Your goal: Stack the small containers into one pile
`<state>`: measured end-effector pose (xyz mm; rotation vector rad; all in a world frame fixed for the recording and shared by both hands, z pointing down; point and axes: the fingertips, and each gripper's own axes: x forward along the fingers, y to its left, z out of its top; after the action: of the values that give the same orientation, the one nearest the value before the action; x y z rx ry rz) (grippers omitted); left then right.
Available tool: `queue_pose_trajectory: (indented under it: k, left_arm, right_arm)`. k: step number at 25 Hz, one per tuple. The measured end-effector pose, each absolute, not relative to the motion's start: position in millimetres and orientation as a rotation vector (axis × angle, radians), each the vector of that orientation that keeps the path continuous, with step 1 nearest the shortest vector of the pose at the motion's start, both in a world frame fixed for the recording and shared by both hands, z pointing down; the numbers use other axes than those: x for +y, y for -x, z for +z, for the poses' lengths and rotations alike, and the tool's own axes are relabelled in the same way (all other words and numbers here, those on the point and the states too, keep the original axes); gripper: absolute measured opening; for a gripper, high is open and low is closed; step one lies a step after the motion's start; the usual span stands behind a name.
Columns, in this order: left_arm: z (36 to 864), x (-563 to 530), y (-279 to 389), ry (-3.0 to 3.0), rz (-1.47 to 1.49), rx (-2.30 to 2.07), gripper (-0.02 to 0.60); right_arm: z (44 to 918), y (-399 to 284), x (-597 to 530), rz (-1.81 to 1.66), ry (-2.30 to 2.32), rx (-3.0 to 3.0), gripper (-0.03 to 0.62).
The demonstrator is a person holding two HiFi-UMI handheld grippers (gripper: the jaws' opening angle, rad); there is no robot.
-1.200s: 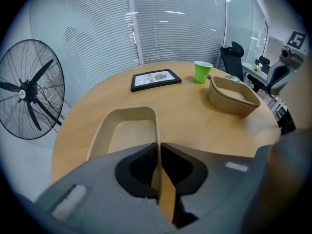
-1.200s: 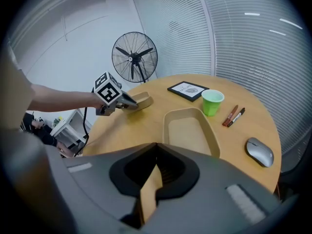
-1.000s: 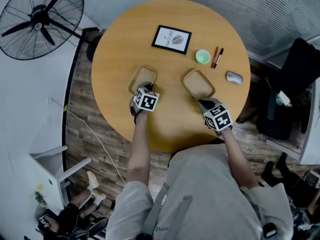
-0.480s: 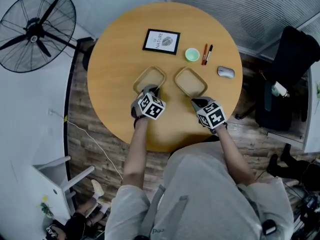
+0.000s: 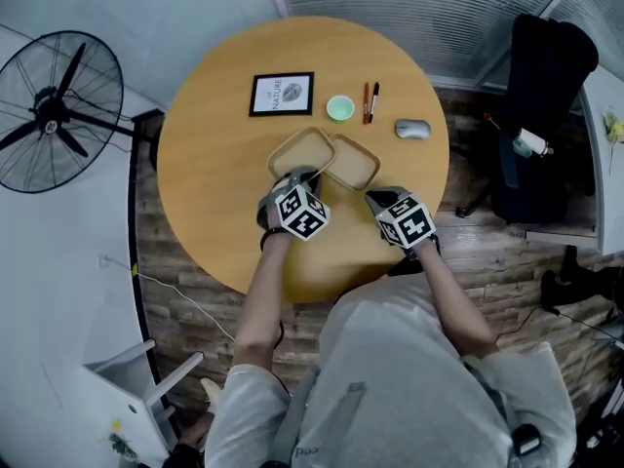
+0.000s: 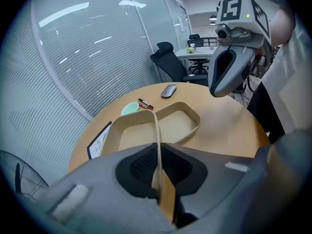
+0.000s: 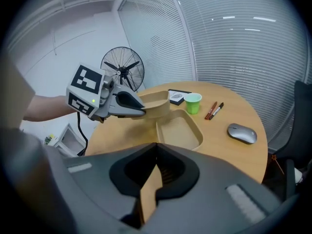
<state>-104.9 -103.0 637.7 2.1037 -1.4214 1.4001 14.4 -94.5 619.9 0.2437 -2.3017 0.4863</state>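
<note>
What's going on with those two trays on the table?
A person is stacking two tan containers on a round table. The left gripper is shut on the rim of the left container, and the right gripper is shut on the rim of the right container. The two meet edge to edge, not nested yet. A green cup, pens, a mouse and a picture frame sit behind them.

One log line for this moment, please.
left gripper: shut on left tray rim | right gripper: shut on right tray rim | trays: side by side, edges meeting | stack: not yet
</note>
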Motion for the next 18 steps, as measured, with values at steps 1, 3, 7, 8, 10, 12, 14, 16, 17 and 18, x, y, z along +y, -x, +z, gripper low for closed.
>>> queue_pose_trajectory:
  k: [1,3,7,8,10,12,14,16,17,18]
  left_arm:
    - [636,-107,98,-2.138,1.418,-1.396,0.023]
    - [635,-114,84,-2.205,1.463,-1.333,0.025]
    - [641,-124,57,-2.323,1.576,-1.167,0.025]
    - [642,-125,51,-2.350,1.601,-1.124,0.025]
    - [645,-127,42,-2.406,1.647,-1.036,0.025]
    - [647,-128,33,-2.464,1.682,-0.948,0.025]
    - [649,-127,26,-2.517,1.702,-0.869,0.025]
    - [653,-124,19,-2.569,1.731,-0.778,0.025]
    - [655,-121,18,-2.594,1.752,-0.726,0.025]
    - [657,-119,16,-2.618,1.771,-0.676,0.025]
  right_arm:
    - [620,-19,-96,0.492,-0.259,-2.302,0.001]
    - [620,-27,-100,0.507,-0.290,-2.303,0.001]
    - [621,-46,-109,0.563,-0.370,-2.297,0.000]
    - [621,-49,-110,0.581,-0.390,-2.295,0.000]
    - [619,-51,-111,0.612,-0.421,-2.295,0.001]
    - [619,-52,-113,0.626,-0.442,-2.293,0.002]
    - [619,-54,-114,0.619,-0.451,-2.286,0.001]
    - [620,-57,-116,0.596,-0.452,-2.276,0.002]
    - [620,-58,-117,0.585,-0.455,-2.273,0.001]
    - [619,-60,-119,0.574,-0.462,-2.273,0.001]
